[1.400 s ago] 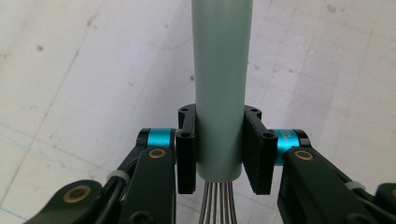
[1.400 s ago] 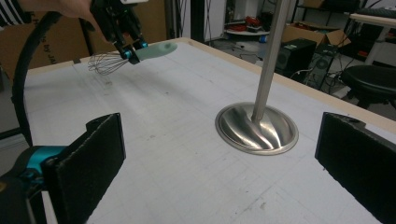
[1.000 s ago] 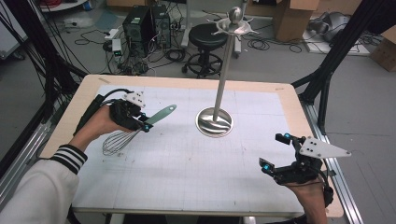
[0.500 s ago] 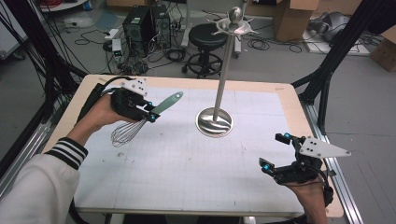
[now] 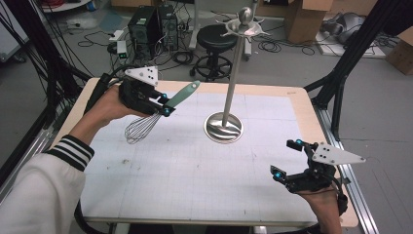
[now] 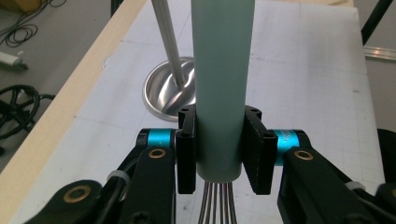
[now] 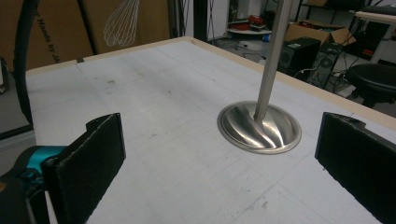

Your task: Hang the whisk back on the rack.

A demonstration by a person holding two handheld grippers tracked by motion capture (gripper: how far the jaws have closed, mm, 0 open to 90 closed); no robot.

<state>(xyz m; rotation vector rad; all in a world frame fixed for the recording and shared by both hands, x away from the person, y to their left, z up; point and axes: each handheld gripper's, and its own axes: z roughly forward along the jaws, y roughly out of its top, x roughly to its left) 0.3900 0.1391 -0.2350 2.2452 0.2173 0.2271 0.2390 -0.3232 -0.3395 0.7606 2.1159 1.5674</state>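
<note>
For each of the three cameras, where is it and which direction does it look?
High view: above the near edge, looking forward and down on the table; both forearms show.
Left gripper view: on the left tongs, looking along the whisk.
Right gripper view: on the right tongs, facing the table.
All share the steel stand.

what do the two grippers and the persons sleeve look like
Both the left gripper and the right gripper are black, with teal-blue joints at the jaws and a grey three-cornered plate on top. Brass-coloured pivots show on the left one. The sleeve is white with a black-and-white striped cuff.
</note>
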